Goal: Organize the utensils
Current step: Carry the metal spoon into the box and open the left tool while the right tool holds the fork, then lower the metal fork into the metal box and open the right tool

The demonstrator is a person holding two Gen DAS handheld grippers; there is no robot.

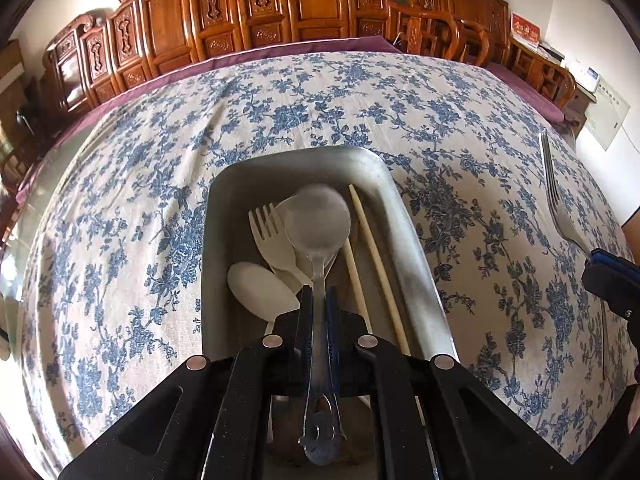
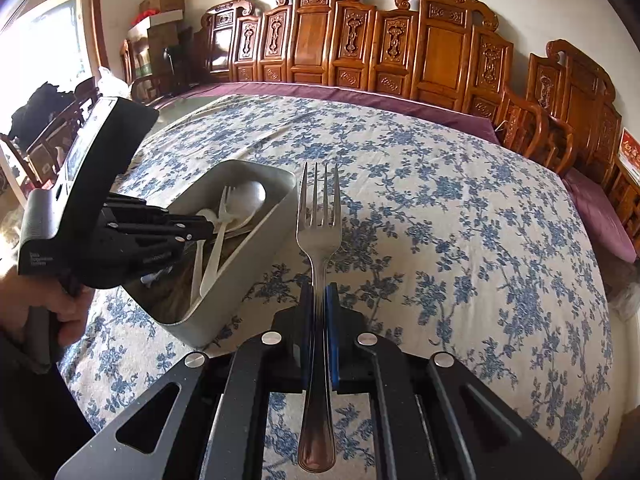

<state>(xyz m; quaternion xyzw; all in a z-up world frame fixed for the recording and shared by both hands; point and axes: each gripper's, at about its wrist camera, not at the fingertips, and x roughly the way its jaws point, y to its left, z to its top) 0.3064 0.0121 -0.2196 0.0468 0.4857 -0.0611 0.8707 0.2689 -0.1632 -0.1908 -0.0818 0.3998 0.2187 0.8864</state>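
My left gripper is shut on the handle of a metal spoon, whose round bowl hangs over a grey metal tray. In the tray lie a white plastic fork, a white plastic spoon and a pair of wooden chopsticks. My right gripper is shut on a metal fork, tines pointing away, held above the floral tablecloth to the right of the tray. In the right wrist view the left gripper reaches into the tray. The metal fork also shows at the right edge of the left wrist view.
The blue-flowered tablecloth covers a large table with a purple cloth edge at the far side. Carved wooden chairs line the wall behind. A person's hand holds the left gripper's handle at the left.
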